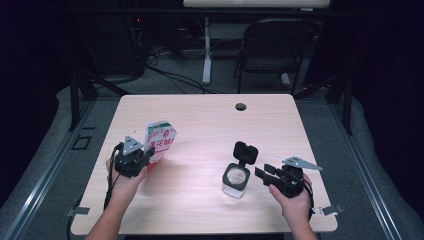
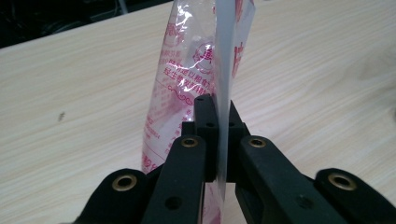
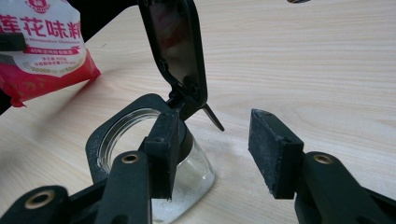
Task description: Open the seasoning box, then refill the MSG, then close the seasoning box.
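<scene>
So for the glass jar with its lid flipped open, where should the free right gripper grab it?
Grip the clear body of the jar low, below the black collar, coming in level from the right, where the right gripper already sits open beside it. The upright hinged lid stands at the jar's far side, so a side approach looks clear of it.

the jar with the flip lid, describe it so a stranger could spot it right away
On the wooden table, look at the near right, just left of the right gripper. The jar is small, clear glass with a black collar and its black lid standing open.
</scene>
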A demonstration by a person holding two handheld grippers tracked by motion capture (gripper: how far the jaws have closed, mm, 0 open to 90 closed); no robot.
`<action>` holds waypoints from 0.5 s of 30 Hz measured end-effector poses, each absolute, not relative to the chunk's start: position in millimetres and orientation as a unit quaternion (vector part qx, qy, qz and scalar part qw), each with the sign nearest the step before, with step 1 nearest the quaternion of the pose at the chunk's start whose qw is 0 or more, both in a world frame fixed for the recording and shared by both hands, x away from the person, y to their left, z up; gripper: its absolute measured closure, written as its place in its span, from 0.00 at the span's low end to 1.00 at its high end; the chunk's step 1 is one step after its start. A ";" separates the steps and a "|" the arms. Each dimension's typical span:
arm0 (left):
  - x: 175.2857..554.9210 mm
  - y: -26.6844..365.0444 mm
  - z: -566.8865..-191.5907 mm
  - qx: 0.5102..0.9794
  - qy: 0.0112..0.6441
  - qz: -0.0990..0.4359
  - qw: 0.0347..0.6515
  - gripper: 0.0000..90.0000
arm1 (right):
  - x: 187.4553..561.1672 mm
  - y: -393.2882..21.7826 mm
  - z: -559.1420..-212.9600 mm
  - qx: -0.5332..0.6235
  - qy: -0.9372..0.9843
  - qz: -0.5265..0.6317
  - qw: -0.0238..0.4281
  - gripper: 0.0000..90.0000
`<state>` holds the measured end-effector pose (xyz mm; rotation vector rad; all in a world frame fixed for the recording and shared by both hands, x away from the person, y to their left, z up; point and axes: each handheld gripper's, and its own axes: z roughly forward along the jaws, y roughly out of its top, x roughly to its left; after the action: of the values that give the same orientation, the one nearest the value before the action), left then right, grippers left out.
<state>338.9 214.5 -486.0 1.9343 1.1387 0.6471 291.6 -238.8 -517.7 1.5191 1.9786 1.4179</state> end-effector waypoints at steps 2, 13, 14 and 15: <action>338.6 217.7 -482.6 0.759 0.450 0.261 0.392 1.00 | 291.6 -238.7 -517.4 0.524 0.683 0.490 0.135 0.59; 334.9 222.3 -471.7 0.752 0.447 0.270 0.401 1.00 | 291.5 -239.7 -517.1 0.524 0.680 0.494 0.138 0.59; 334.7 221.5 -470.8 0.753 0.446 0.270 0.402 1.00 | 291.4 -239.5 -517.0 0.524 0.680 0.493 0.139 0.59; 334.4 220.5 -470.1 0.751 0.445 0.270 0.405 1.00 | 291.2 -239.5 -516.8 0.523 0.680 0.494 0.140 0.59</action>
<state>334.4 220.5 -470.1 1.8965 1.1239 0.6821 291.2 -239.5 -516.8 1.5126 1.9657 1.4270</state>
